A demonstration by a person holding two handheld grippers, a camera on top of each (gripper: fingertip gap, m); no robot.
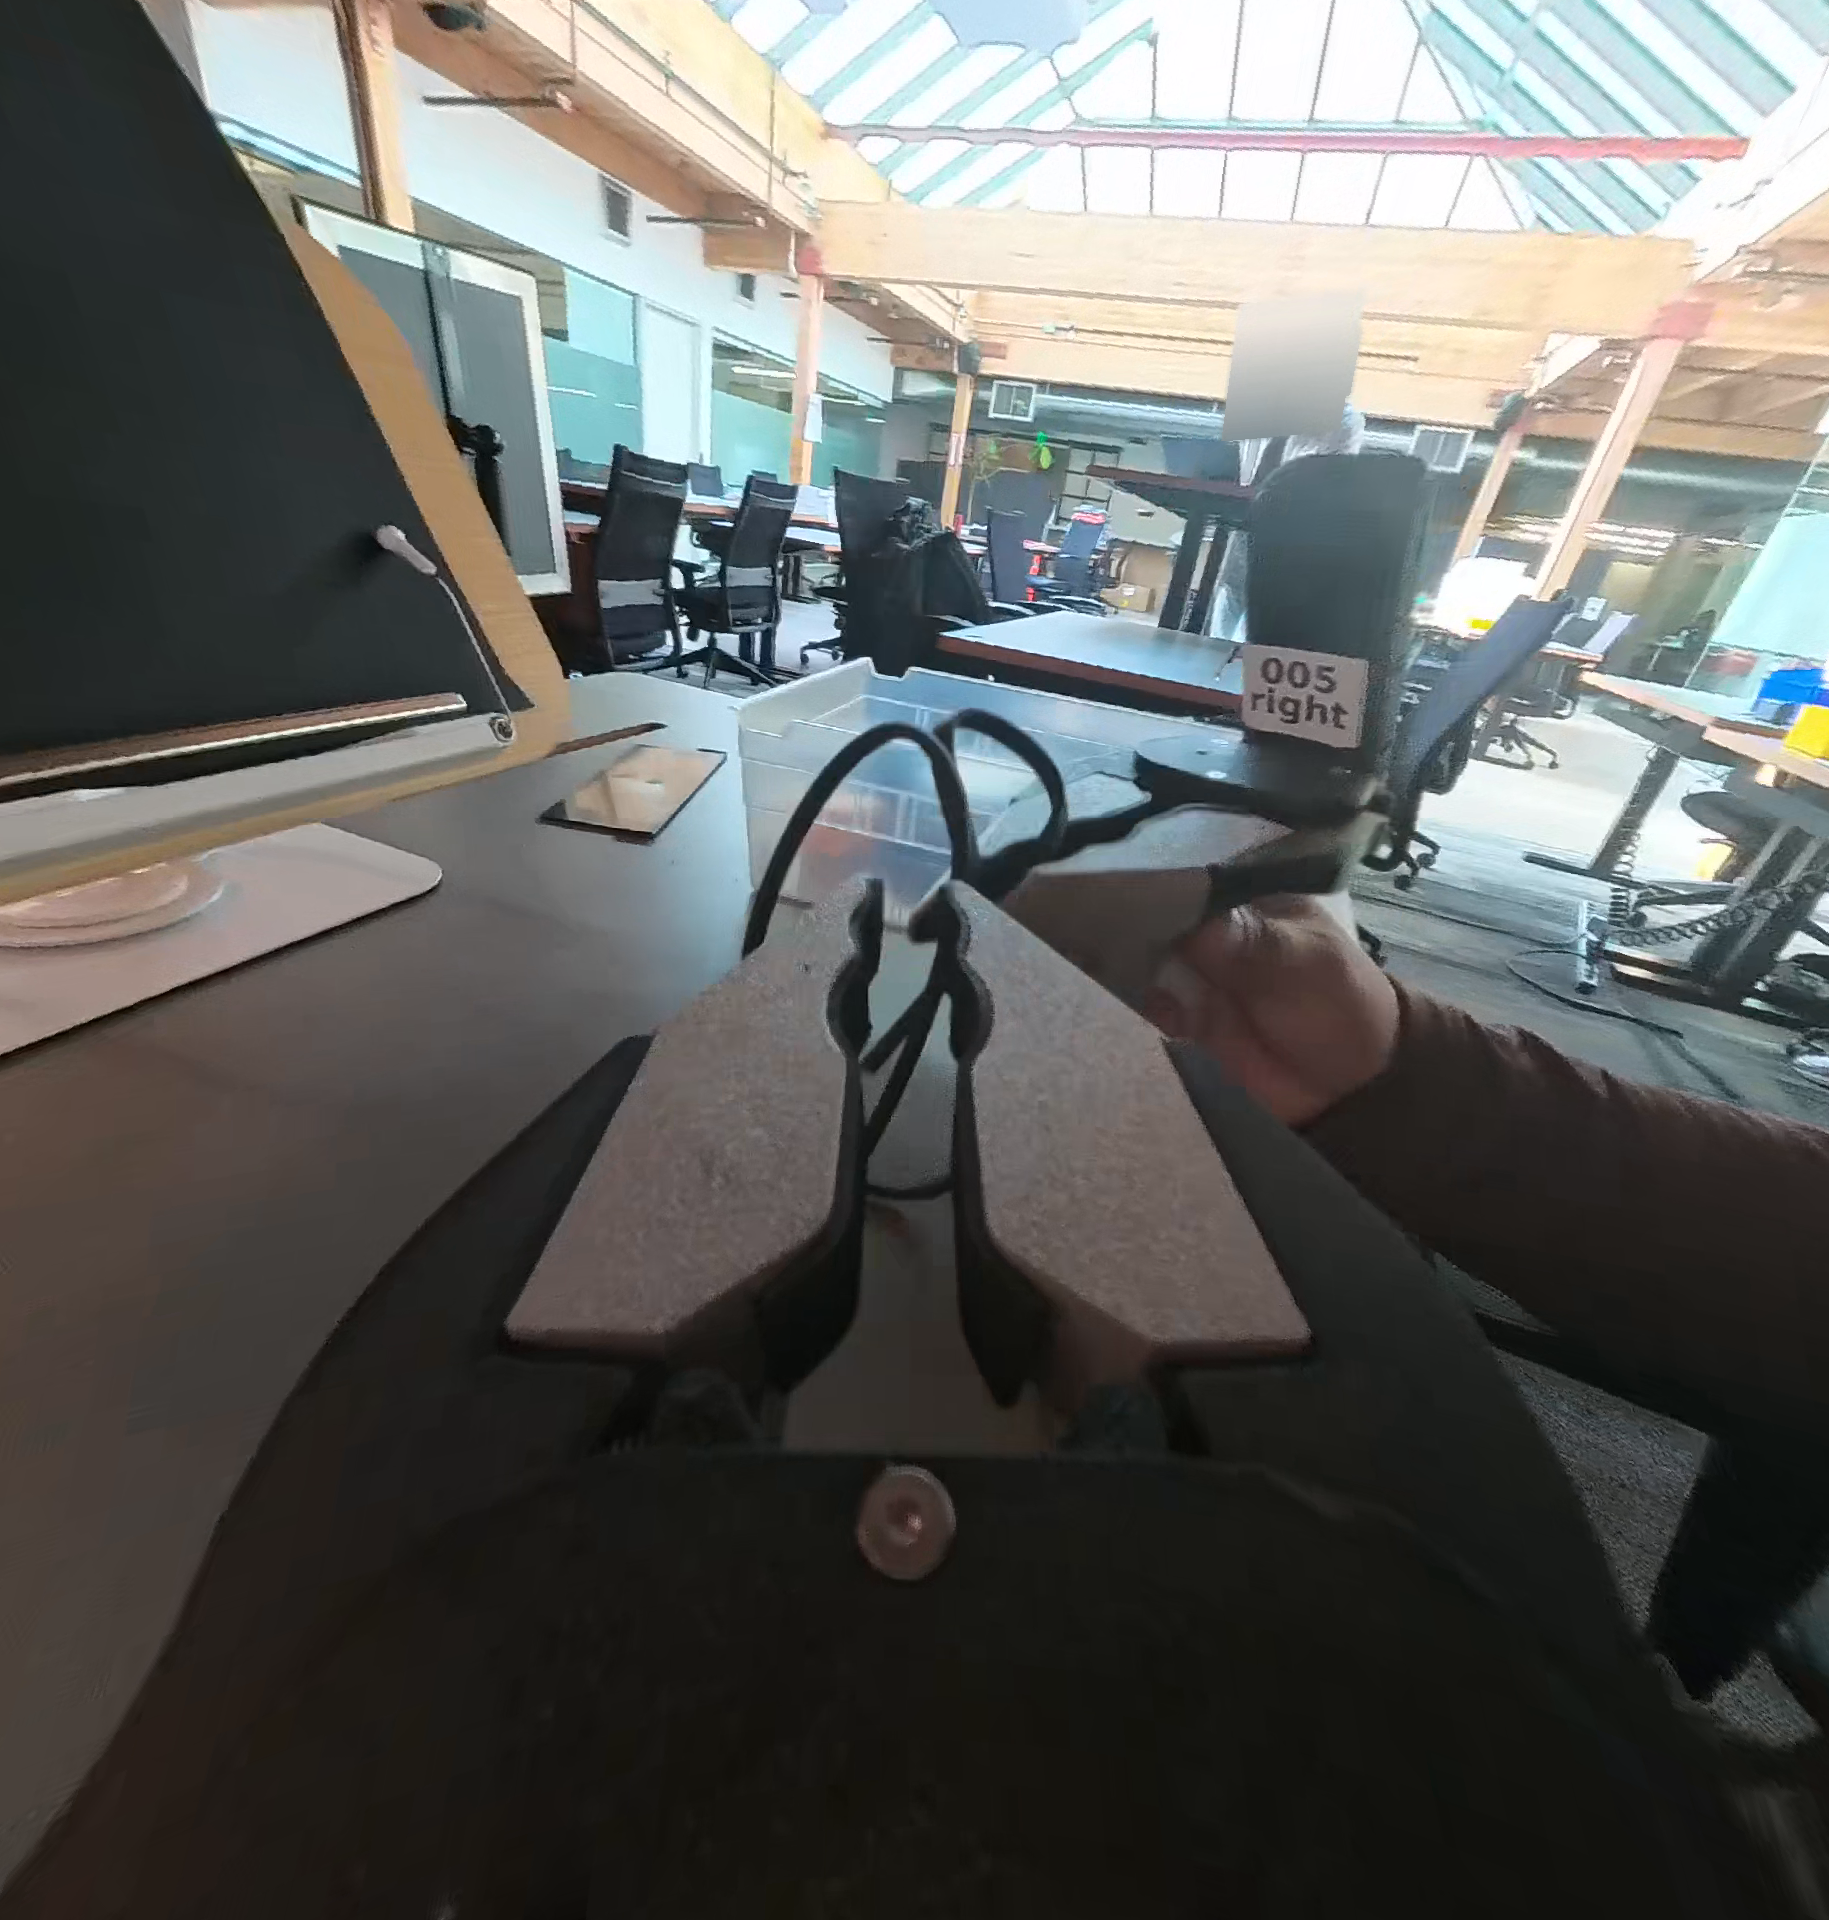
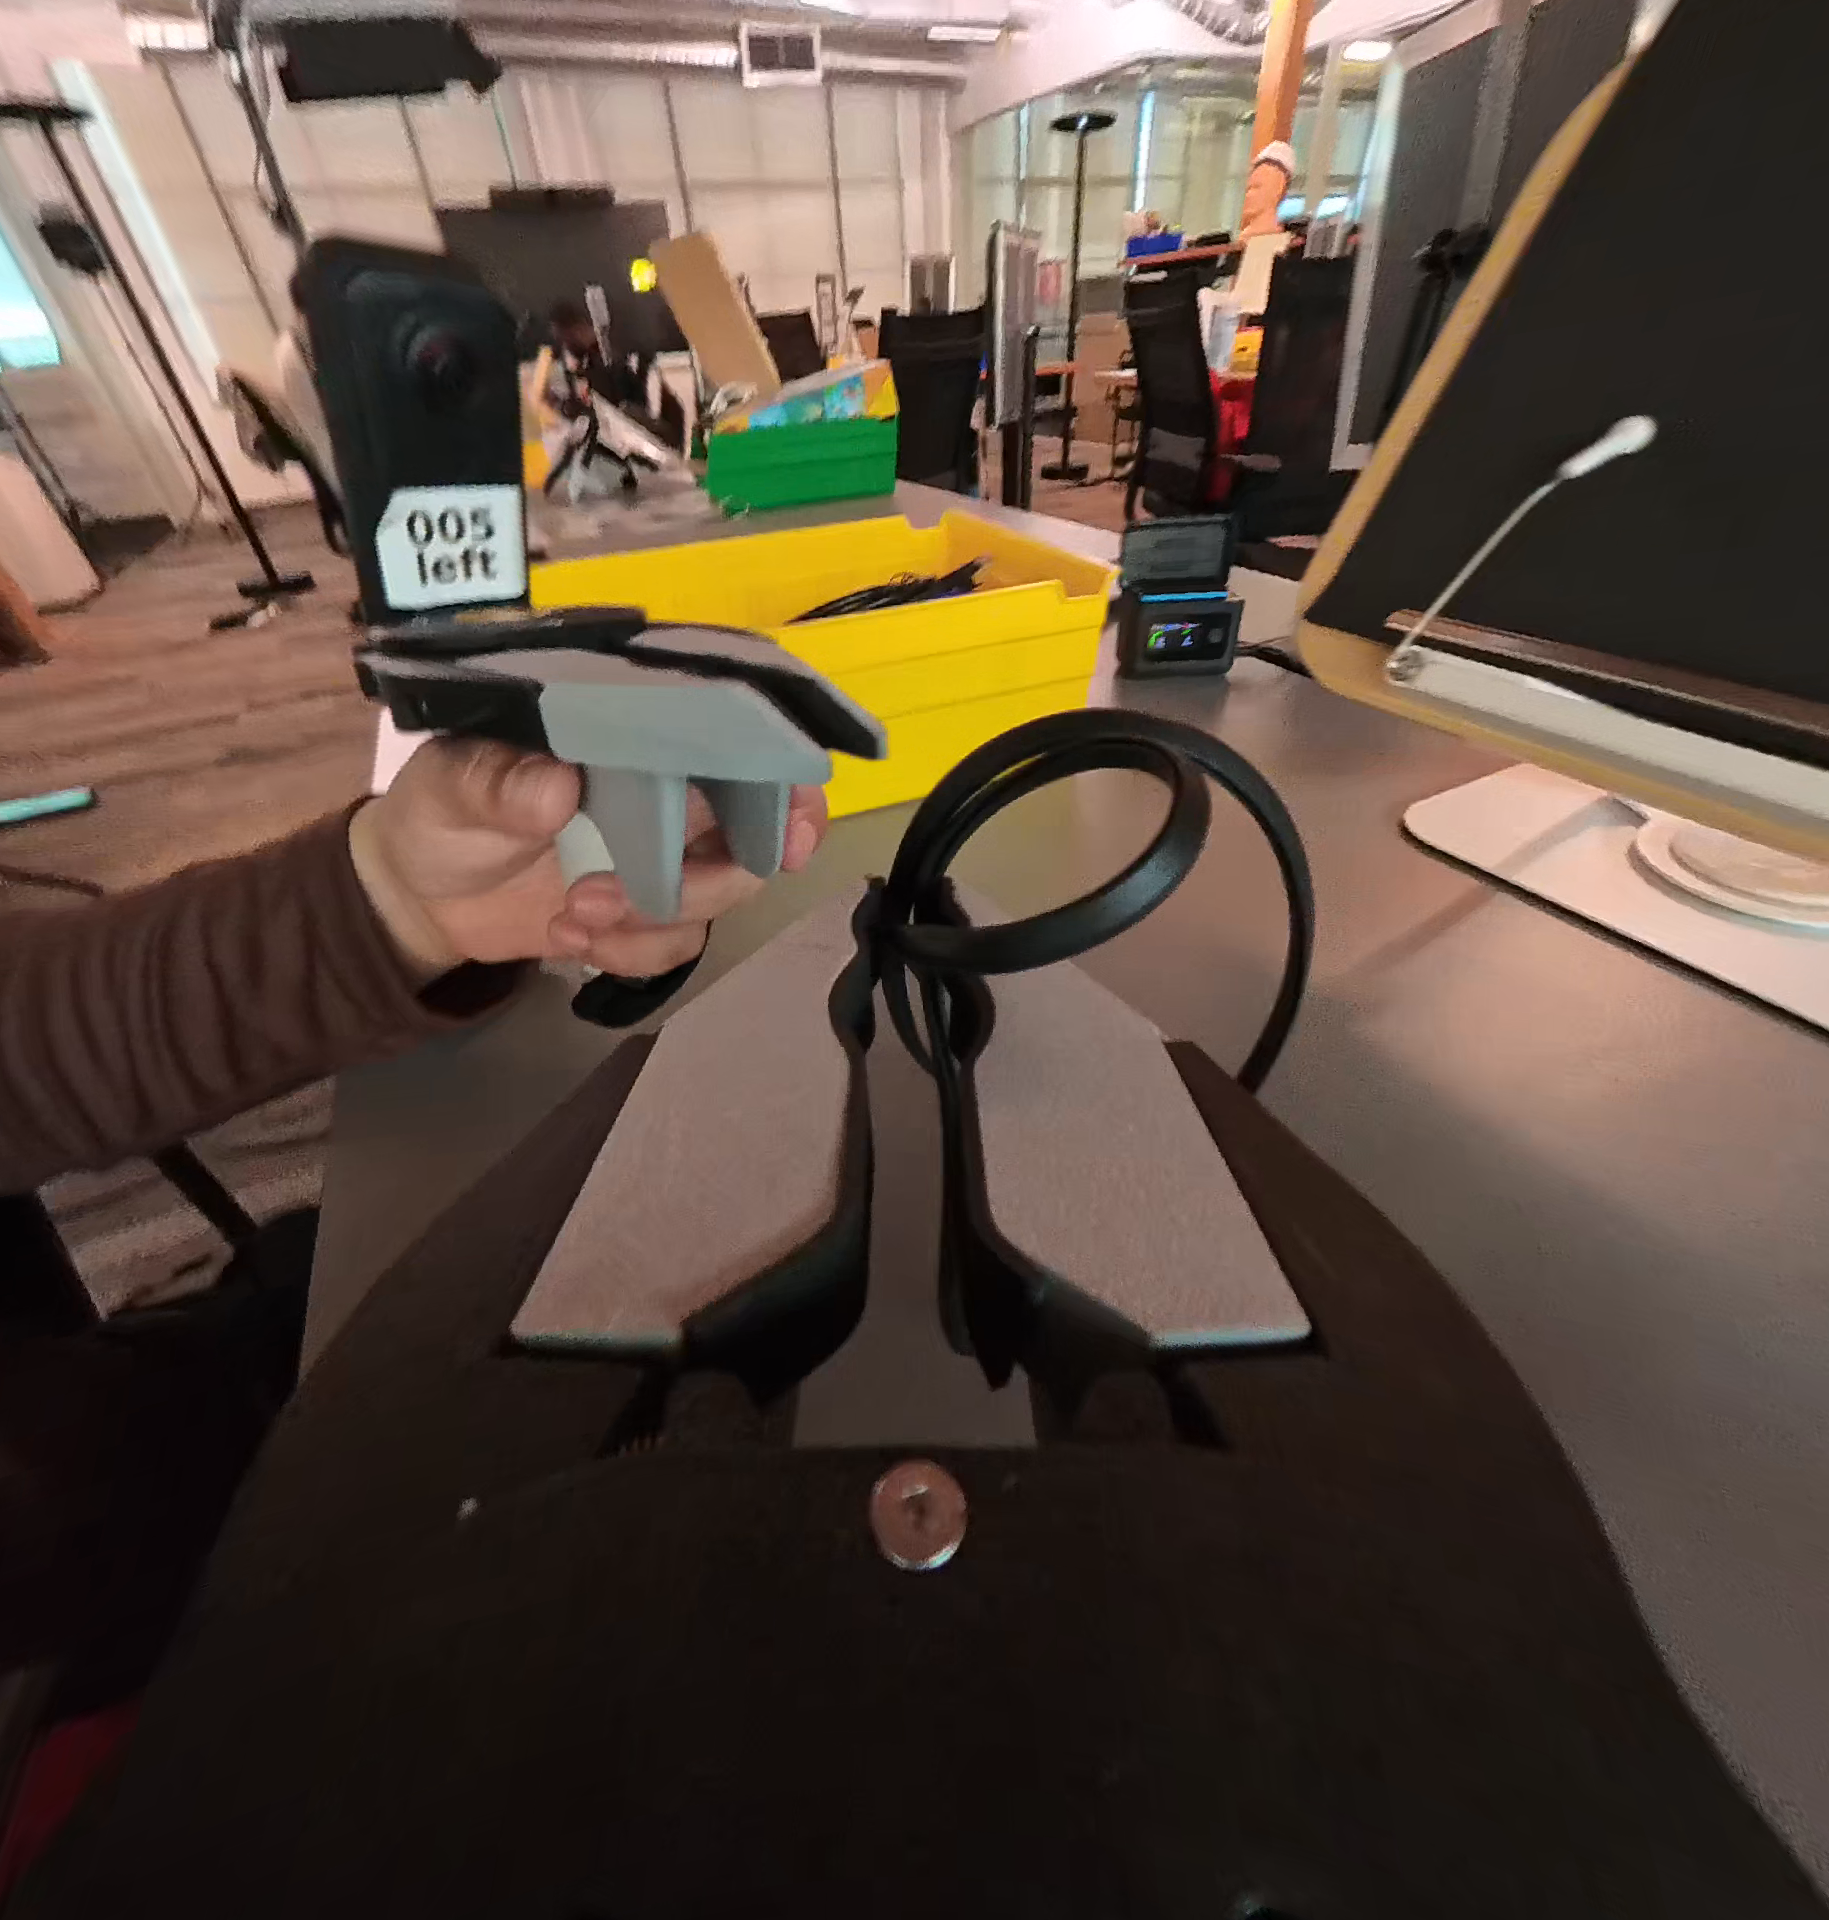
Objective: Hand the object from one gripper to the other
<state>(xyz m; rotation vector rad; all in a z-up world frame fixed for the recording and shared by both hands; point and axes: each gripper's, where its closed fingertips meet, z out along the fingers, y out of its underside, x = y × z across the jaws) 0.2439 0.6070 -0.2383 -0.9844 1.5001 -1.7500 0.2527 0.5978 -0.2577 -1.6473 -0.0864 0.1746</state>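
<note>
The dark counter (image 2: 1409, 1143) takes up most of the scene, with a big monitor (image 2: 1668, 416) on a pale stand at one end, a yellow bin (image 2: 941, 665) behind and a clear plastic bin (image 1: 785, 717) on the other side. Above the counter the two tools are held tip to tip, close together.

The right tongs (image 2: 910, 925) are nearly closed, and in their own view they pinch the black cable (image 2: 1086, 732) right at the tips. The left tongs (image 1: 910, 914) also stand with only a narrow gap. Thin strands of cable run through that gap, but I cannot tell whether they are clamped or only seen through it. From the right-hand view the left tool shows side-on in a person's hand (image 2: 474, 862), its nose just beside the cable's loop.

So I would say this is the exchange itself: one side has the cable, and the other is either arriving or leaving. The next move calls for one firm pinch on the bundled part before the other pair lets go, and then a clean pull apart. If both let go, the cable drops onto the counter.

The cable is a small coil, black and slightly glossy, tied at one point where the strands bunch together. Two springy loops fan up and outward from the tie, and a loose tail hangs back between the right fingers (image 2: 1097, 1143). It looks limp and light, and likely to snag.
</note>
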